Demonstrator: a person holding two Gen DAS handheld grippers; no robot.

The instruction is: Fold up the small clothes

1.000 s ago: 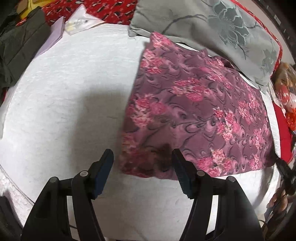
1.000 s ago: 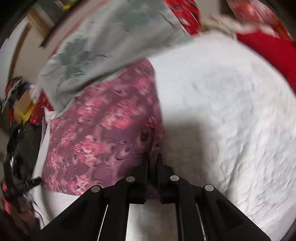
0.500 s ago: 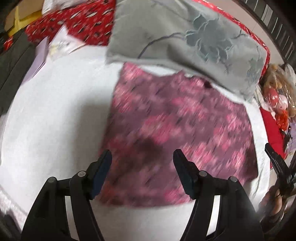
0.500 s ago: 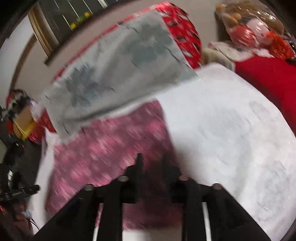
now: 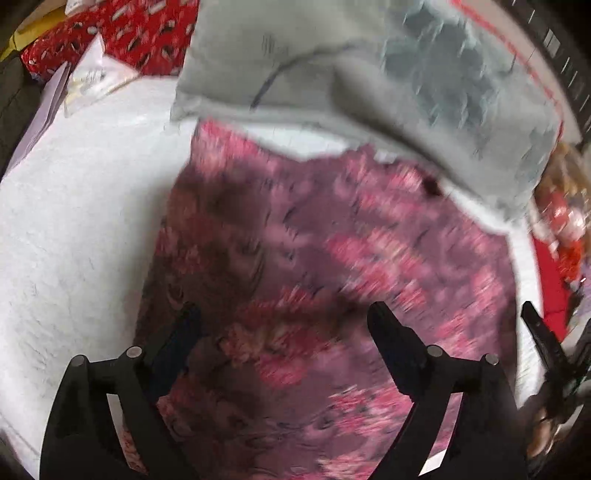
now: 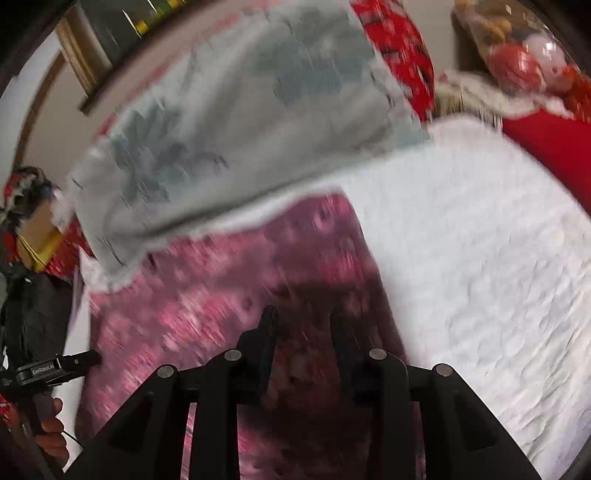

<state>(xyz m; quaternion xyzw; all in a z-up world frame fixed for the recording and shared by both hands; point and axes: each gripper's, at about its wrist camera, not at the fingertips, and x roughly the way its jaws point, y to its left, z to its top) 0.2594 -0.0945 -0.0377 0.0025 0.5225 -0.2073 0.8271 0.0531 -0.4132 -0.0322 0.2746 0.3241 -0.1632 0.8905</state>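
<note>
A purple garment with pink flowers (image 5: 332, 266) lies flat on the white bed cover (image 5: 74, 229); it also shows in the right wrist view (image 6: 229, 295). Both views are motion-blurred. My left gripper (image 5: 284, 321) is open wide and empty, hovering over the garment's near left part. My right gripper (image 6: 303, 328) is open with a narrower gap and empty, over the garment's right edge. The left gripper shows at the left edge of the right wrist view (image 6: 55, 365), and the right gripper at the right edge of the left wrist view (image 5: 543, 336).
A grey flowered pillow (image 5: 369, 74) lies just beyond the garment, also in the right wrist view (image 6: 240, 129). Red patterned bedding (image 5: 122, 33) and white papers (image 5: 92, 81) lie at the back left. Toys (image 6: 517, 59) sit at the far right. The white cover (image 6: 480, 258) extends right.
Both grippers have moved forward over the garment. The right gripper, shut on the garment's edge a second ago, has opened and let it go. The left stayed open.
</note>
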